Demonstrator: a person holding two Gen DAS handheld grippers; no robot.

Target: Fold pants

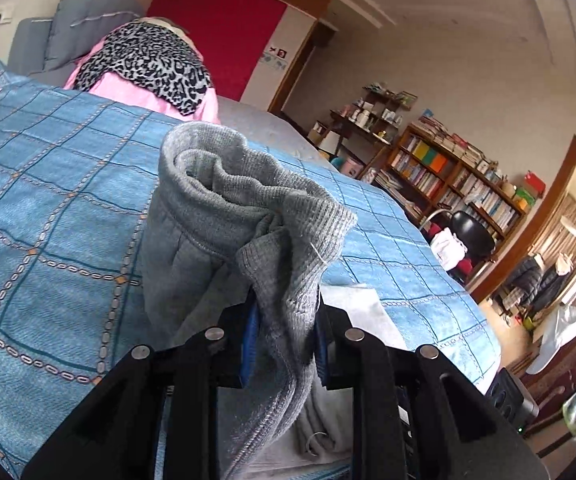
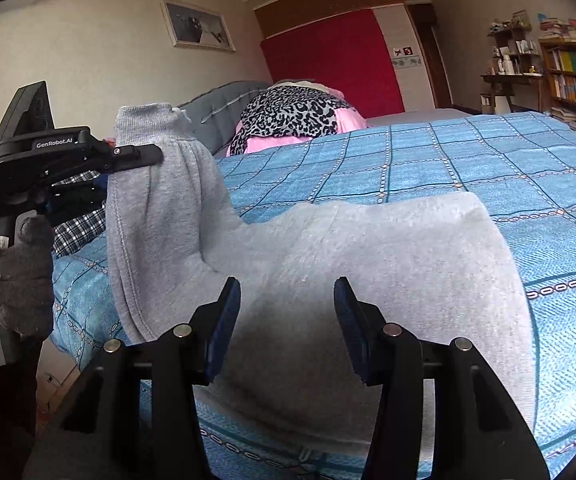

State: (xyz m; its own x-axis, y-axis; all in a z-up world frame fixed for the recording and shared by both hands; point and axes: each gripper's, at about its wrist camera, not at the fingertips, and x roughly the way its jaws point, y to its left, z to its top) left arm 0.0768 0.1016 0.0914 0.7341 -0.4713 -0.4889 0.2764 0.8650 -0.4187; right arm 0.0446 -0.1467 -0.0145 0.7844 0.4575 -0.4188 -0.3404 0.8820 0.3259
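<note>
Grey knit sweatpants (image 2: pixel 328 280) on blue checked bedspread (image 2: pixel 488 160): ribbed cuff clenched in my left gripper (image 1: pixel 283 344); my right gripper (image 2: pixel 288 320) released above them.

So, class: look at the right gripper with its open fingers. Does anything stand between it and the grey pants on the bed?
Nothing visible does. The right gripper hangs open straight over the grey pants on the blue bedspread, with only air between. The left gripper grips the pants' cuff, off to the side.
</note>
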